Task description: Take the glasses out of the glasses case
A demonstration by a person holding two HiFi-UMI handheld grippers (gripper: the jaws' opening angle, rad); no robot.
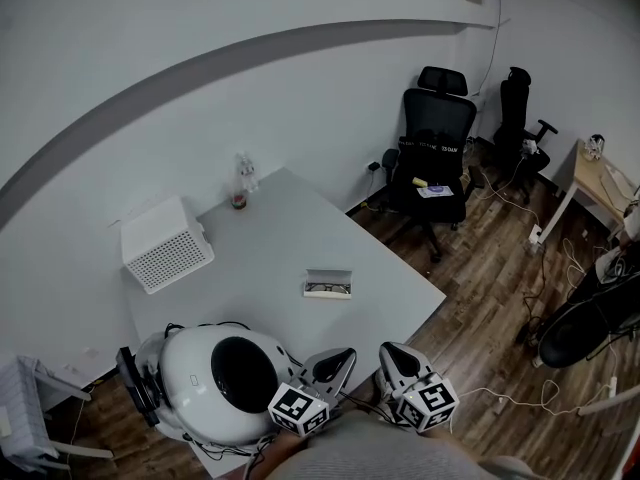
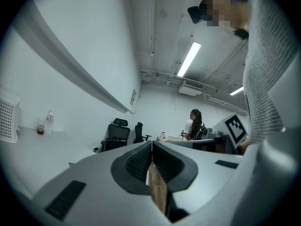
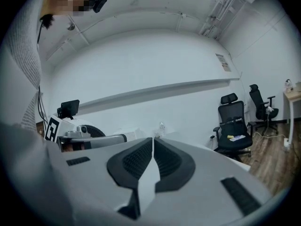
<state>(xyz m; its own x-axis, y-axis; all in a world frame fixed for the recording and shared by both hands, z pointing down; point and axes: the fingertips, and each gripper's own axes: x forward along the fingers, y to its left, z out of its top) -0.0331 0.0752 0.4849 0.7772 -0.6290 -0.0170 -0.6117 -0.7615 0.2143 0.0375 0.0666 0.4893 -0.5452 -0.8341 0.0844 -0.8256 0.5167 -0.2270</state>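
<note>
Both grippers are held low at the near edge of a grey tabletop (image 1: 262, 230). The left gripper (image 2: 151, 145) has its jaws pressed together on nothing, and so does the right gripper (image 3: 153, 140). The glasses case (image 1: 328, 284) lies well ahead of both grippers, slightly to the left gripper's side. It appears open, with dark glasses (image 1: 327, 289) inside. No reach has begun, judging by the gap. To do it well, both grippers should probably part their jaws on the way. One would steady the case's rim, and the other would close gently on the frame, not the lenses, and lift straight up.
</note>
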